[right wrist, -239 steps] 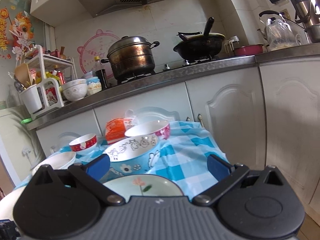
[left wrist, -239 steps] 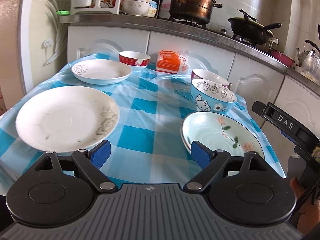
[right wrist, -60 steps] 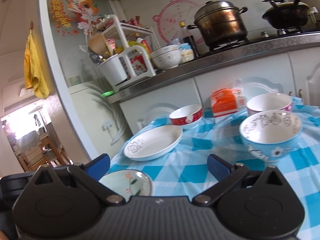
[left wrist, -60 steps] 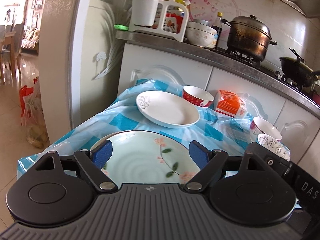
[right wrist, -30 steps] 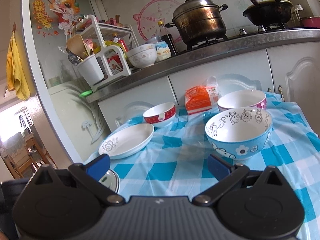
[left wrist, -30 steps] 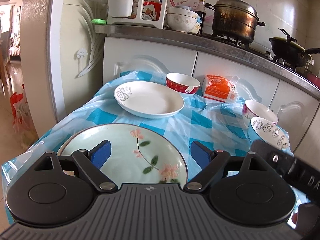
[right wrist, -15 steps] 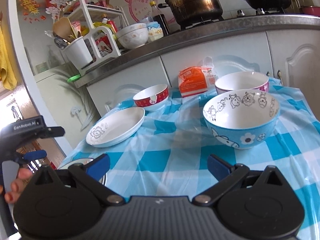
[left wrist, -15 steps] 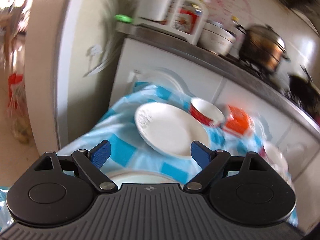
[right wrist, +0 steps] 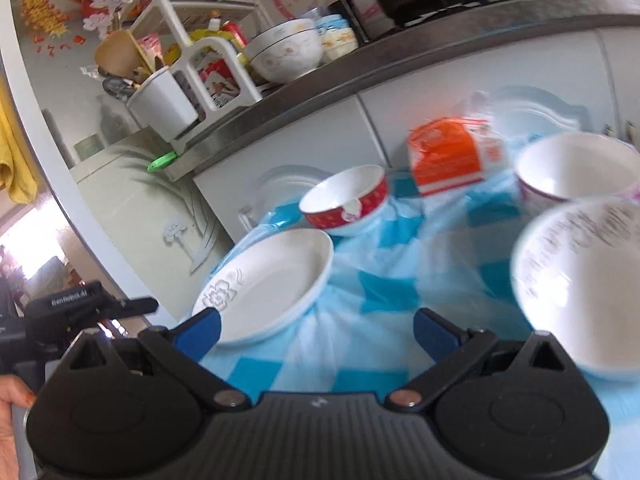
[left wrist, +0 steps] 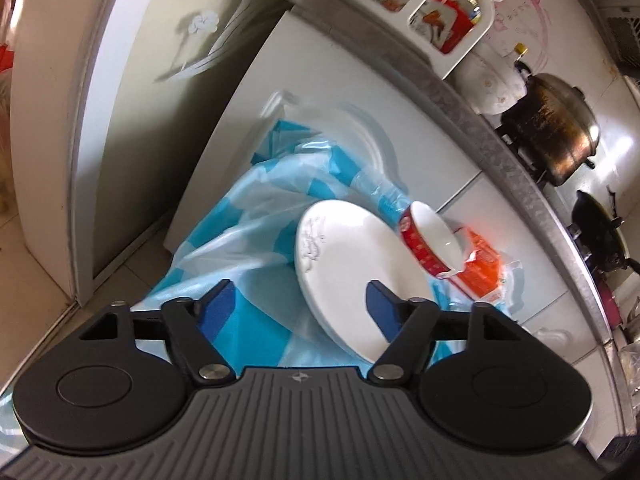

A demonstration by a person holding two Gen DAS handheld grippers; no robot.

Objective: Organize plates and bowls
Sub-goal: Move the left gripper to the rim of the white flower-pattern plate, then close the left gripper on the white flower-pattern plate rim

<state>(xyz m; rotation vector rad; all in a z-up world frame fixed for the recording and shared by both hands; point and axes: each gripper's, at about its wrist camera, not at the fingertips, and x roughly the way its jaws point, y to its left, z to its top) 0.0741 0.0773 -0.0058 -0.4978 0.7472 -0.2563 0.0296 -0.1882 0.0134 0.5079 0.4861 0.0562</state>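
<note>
Your right gripper (right wrist: 316, 326) is hovering with its jaws closing a little yet wide apart and empty, over the blue checked cloth (right wrist: 384, 292). The white plate (right wrist: 268, 284) is lying by its left finger, with the red bowl (right wrist: 346, 200) just behind. At the left edge your left gripper (right wrist: 80, 308) is showing, blurred.

White plate (left wrist: 352, 276), red-and-white bowl (right wrist: 346, 200), blue-checked tablecloth (right wrist: 384, 292), orange packet (right wrist: 444, 156)
</note>
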